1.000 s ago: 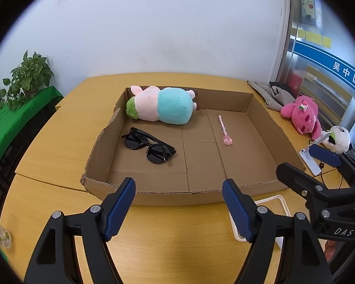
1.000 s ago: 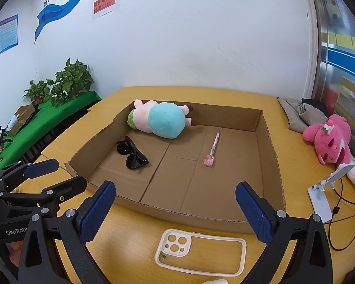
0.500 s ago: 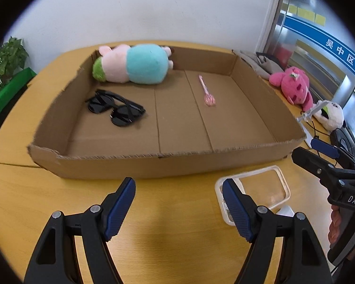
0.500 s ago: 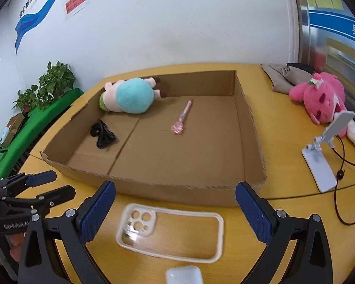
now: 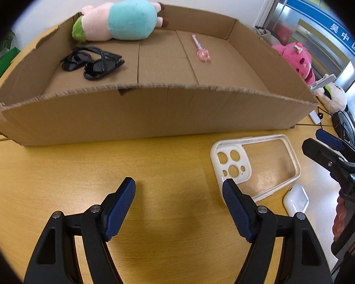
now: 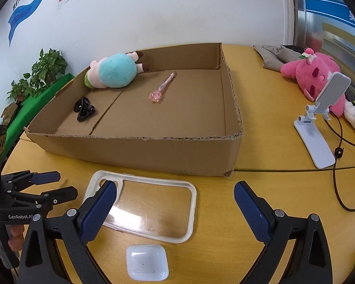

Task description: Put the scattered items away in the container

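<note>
Where the yellow table (image 6: 272, 189) runs bare in front of the cardboard box (image 6: 139, 151), both grippers hang low over it. Left gripper (image 5: 178, 189): jaws wide apart, nothing between them, only tabletop below. Right gripper (image 6: 175, 196): jaws likewise spread and empty, straddling the clear phone case (image 6: 142, 210) from above; its left fingertip overlaps the case's camera-cutout end in the right wrist view, but contact cannot be told.

The phone case lies flat just in front of the box's near wall, close to the box's right front corner. A white earbuds case (image 6: 146, 261) sits just beside the phone case's near long edge, apart from it by a thin strip of wood.

Box walls are low with ragged torn rims; the near wall bows slightly. Inside: plush pig (image 5: 118, 21) against the far wall at the left, black sunglasses (image 5: 92, 61) folded nearer the left wall, pink pen (image 5: 201, 47) near the middle. The right half of the box floor is open.

To the right of the box, well apart: white phone stand (image 6: 319, 127) with a black cable (image 6: 338, 156) looping across the table, pink plush toy (image 6: 314, 75) behind it. Left of the grippers, the tabletop is open out to its edge.
</note>
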`<state>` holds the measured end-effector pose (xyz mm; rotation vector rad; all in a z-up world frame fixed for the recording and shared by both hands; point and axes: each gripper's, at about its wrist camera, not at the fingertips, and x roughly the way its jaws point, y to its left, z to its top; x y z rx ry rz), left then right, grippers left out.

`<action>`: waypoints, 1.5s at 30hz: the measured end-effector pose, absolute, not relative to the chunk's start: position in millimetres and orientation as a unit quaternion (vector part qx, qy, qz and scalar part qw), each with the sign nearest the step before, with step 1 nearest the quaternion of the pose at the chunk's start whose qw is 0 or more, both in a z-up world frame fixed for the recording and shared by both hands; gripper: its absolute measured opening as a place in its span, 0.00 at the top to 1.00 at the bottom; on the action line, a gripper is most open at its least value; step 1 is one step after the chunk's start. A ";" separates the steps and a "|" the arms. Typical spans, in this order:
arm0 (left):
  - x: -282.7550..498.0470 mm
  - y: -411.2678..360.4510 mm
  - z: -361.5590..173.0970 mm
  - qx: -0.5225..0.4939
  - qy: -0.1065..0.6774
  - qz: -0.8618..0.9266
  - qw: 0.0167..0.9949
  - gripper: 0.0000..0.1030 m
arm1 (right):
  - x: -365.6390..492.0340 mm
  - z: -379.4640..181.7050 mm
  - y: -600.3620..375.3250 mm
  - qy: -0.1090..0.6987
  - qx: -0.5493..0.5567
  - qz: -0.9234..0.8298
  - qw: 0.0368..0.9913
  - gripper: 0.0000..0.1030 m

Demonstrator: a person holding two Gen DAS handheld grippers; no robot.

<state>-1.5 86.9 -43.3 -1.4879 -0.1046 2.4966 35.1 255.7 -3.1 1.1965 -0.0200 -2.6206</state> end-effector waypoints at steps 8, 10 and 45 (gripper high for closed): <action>-8.9 97.2 -46.6 -0.514 -0.031 0.849 0.122 0.31 | 26.8 -26.8 245.7 0.012 0.445 -0.884 0.143 0.20; -10.7 102.4 -46.1 -0.514 -0.024 0.848 0.128 0.41 | 27.1 -32.7 244.2 0.015 0.455 -0.879 0.143 0.36; -7.7 44.3 130.3 -0.353 -0.037 0.932 0.075 0.95 | 29.0 110.3 195.7 0.004 0.302 -0.923 0.239 0.90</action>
